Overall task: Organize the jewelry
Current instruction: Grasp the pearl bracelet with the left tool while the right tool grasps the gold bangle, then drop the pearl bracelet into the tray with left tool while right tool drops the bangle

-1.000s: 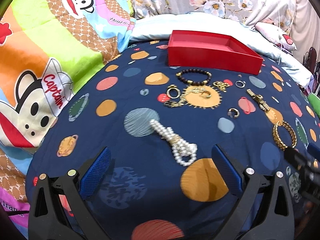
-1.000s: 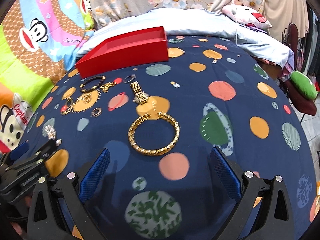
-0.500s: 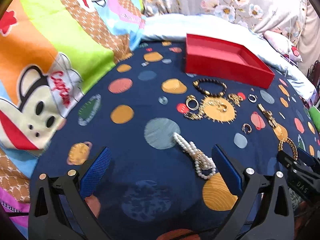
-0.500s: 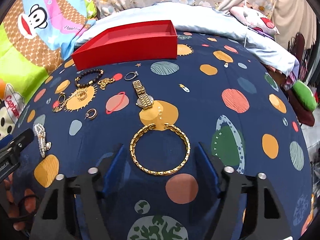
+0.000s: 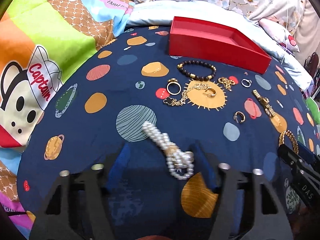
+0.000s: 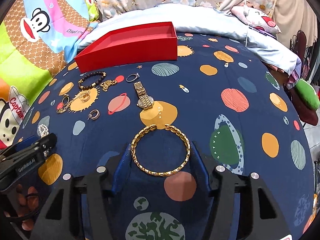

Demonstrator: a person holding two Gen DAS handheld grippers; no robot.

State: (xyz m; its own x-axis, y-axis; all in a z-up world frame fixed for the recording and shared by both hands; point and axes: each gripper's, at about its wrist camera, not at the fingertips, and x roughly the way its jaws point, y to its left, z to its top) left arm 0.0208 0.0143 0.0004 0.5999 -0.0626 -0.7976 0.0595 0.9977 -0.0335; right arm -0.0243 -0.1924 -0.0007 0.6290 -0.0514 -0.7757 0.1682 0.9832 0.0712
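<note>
Both hand-held grippers have just been closing: right hand-held gripper pads touch the gold bangle; left hand-held gripper, half-open, straddles the pearl bracelet unclamped

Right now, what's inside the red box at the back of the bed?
The red box looks empty: its red floor and inner walls show in the right wrist view, with no jewelry in them. Its front wall hides the nearest strip of floor, so that part can't be checked.

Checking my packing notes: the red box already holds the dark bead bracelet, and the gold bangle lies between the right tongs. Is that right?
Not quite. The red box is empty; the dark bead bracelet lies on the bedspread in front of it, as the right wrist view shows. The gold bangle does lie between the right tongs.
</note>
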